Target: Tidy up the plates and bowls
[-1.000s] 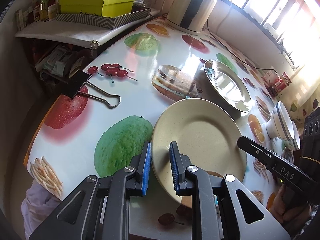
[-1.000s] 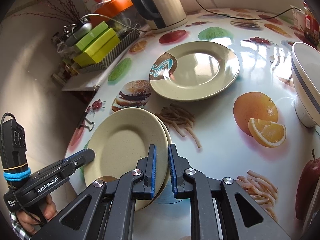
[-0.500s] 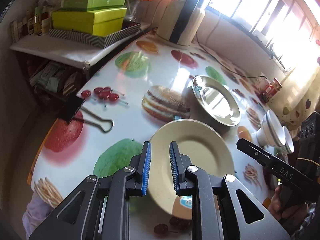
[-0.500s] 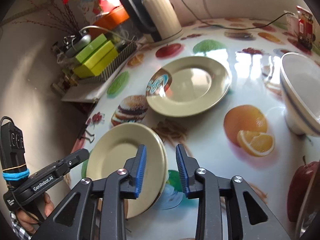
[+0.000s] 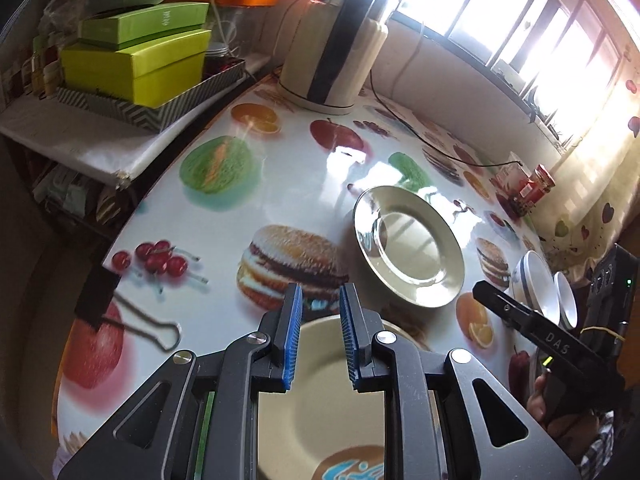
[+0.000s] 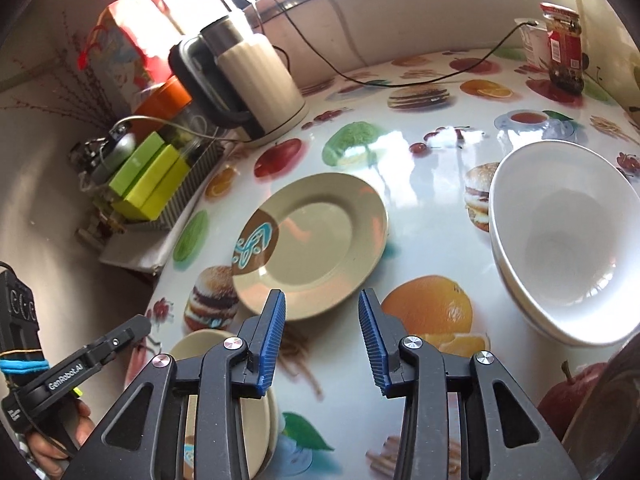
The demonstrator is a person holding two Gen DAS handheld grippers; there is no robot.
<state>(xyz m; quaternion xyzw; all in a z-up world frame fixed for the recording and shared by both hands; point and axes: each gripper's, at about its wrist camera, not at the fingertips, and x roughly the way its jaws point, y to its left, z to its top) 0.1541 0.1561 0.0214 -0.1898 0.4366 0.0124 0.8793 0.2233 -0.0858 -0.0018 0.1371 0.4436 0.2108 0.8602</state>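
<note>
A stack of beige plates (image 5: pixel 320 392) lies on the fruit-print table at its near edge, below my left gripper (image 5: pixel 319 340), which is slightly open and empty above it. The stack also shows in the right wrist view (image 6: pixel 256 420). A single beige plate with a brown-and-blue patch (image 6: pixel 310 250) lies further in; it also shows in the left wrist view (image 5: pixel 408 246). My right gripper (image 6: pixel 322 344) is open and empty, between the stack and that plate. A white bowl (image 6: pixel 564 256) stands at the right; stacked bowls (image 5: pixel 536 284) show in the left view.
A cream and black kettle (image 6: pixel 248 84) with its cord stands at the back. Green boxes in a patterned tray (image 5: pixel 140 64) sit on a side shelf. A black binder clip (image 5: pixel 100 300) grips the table edge. A red-labelled jar (image 6: pixel 562 46) stands at the far right.
Both grippers have lifted up and back from the plate stack. The right gripper has opened wide, letting go of the plate rim. The left gripper has opened a little.
</note>
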